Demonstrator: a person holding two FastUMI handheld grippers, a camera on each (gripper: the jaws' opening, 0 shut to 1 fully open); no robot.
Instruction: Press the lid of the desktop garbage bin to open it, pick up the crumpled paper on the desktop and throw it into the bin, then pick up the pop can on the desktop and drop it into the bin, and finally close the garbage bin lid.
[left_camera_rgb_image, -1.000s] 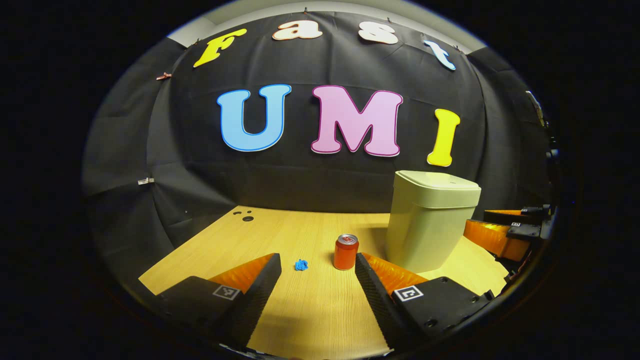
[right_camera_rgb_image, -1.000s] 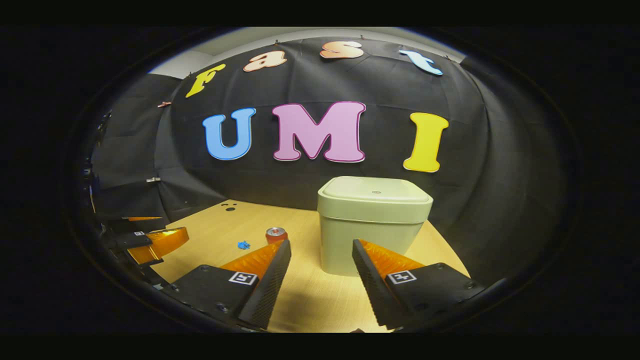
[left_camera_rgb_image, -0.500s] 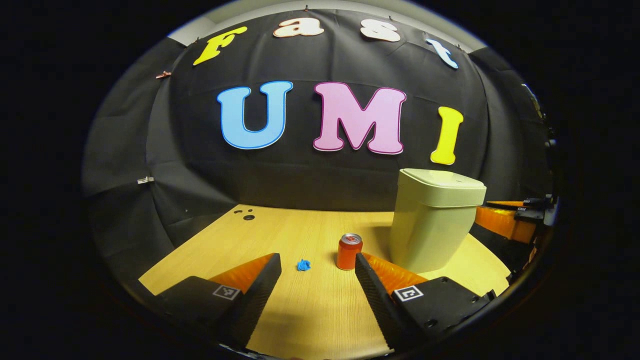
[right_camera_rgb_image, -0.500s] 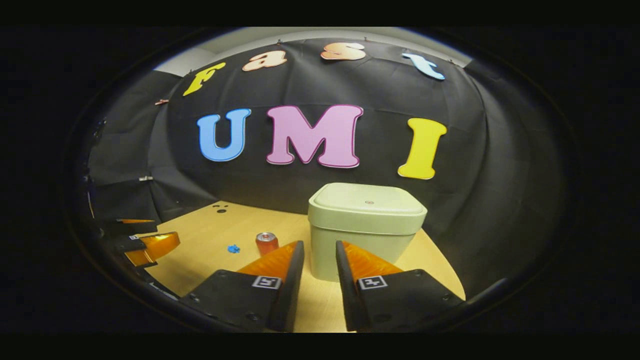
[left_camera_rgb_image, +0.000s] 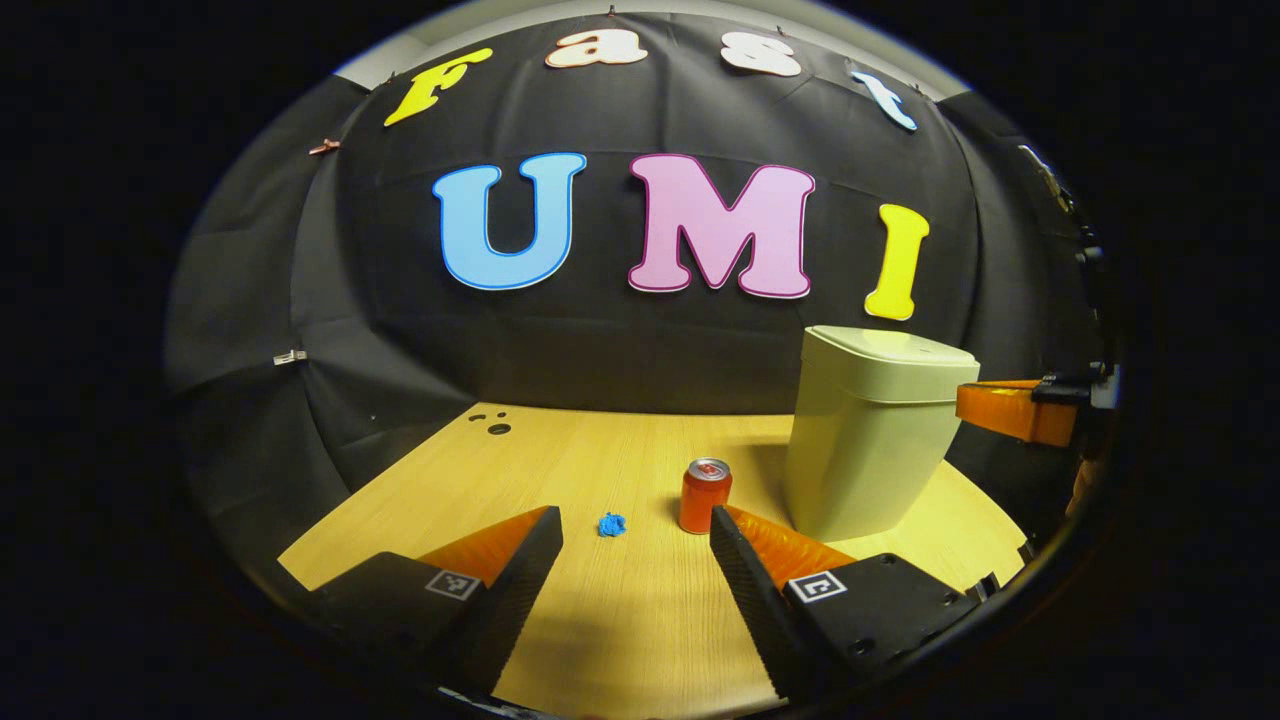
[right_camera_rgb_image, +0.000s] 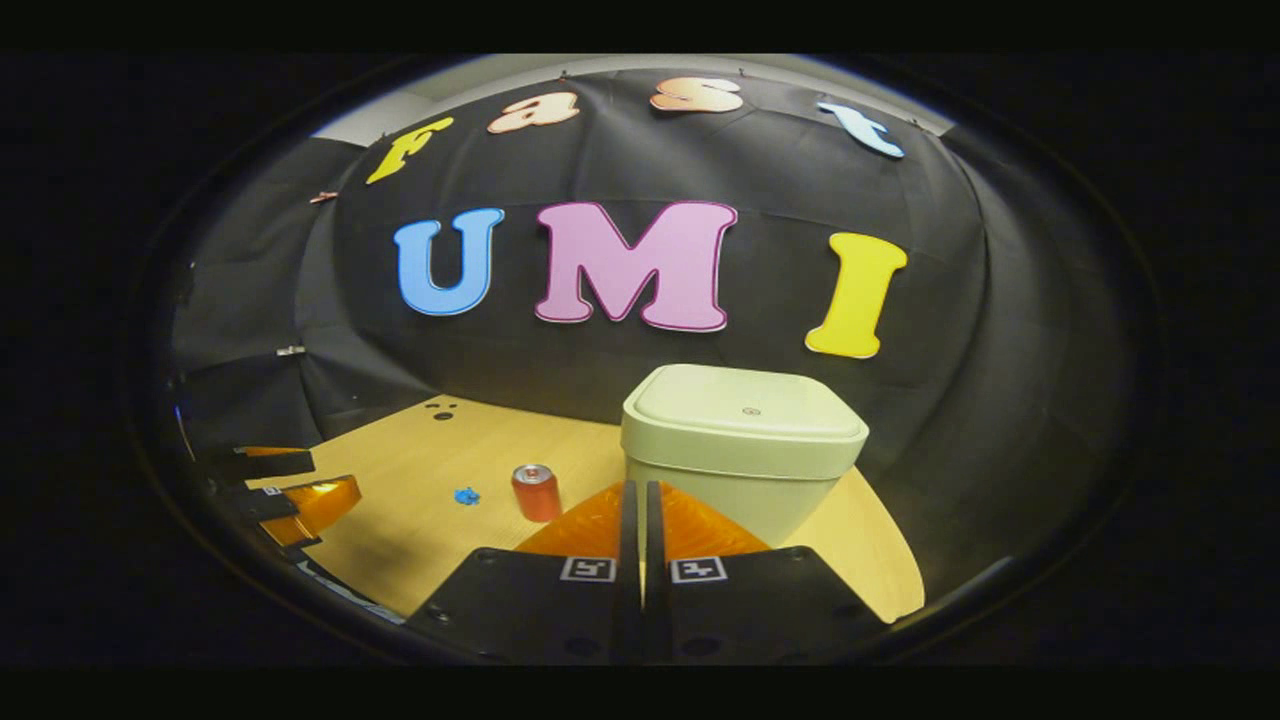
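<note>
Right tool (right_camera_rgb_image: 635, 500), fingers pressed together on nothing, hangs just before the closed bin (right_camera_rgb_image: 742, 450); left tool (left_camera_rgb_image: 635, 530) gapes wide near the can (left_camera_rgb_image: 705, 495).

Left gripper (right_camera_rgb_image: 300, 497) is cut off at the edge; crumpled paper (right_camera_rgb_image: 466, 495) too small to make out

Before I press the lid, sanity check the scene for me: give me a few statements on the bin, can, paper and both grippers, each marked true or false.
1. The bin has its lid closed. True.
2. The pop can lies on its side. False: it stands upright on the table.
3. The right gripper is shut with nothing between its fingers. True.
4. The crumpled paper is already in the bin. False: it lies on the table, beside the can.
5. The left gripper is shut on the can. False: it is open, holding nothing.
</note>
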